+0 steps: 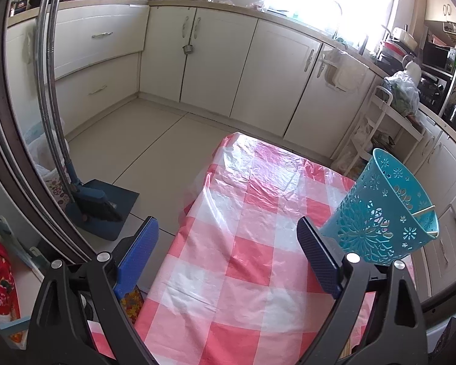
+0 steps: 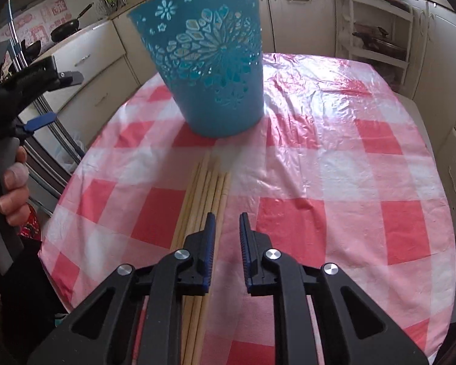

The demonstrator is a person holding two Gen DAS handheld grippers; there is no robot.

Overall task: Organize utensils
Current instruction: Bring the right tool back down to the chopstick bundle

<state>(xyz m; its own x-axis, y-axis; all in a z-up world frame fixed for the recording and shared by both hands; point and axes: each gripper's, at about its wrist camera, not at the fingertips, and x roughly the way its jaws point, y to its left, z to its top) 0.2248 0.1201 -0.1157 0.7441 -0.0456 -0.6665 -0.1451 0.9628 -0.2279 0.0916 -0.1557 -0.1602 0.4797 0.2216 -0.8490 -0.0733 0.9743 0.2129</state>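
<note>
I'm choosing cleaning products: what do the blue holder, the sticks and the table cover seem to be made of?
Blue holder: probably moulded plastic, matte, with flower-pattern cut-outs through its wall. Sticks: pale and slim, likely bamboo or wood, unvarnished by the look; they appear to be chopsticks. Table cover: thin plastic sheet, red and white checks, glossy and crinkled, with bright glare on its wrinkles.

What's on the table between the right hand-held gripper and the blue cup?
In the right wrist view, pale wooden chopsticks lie between the right hand-held gripper and the blue perforated plastic cup.
</note>
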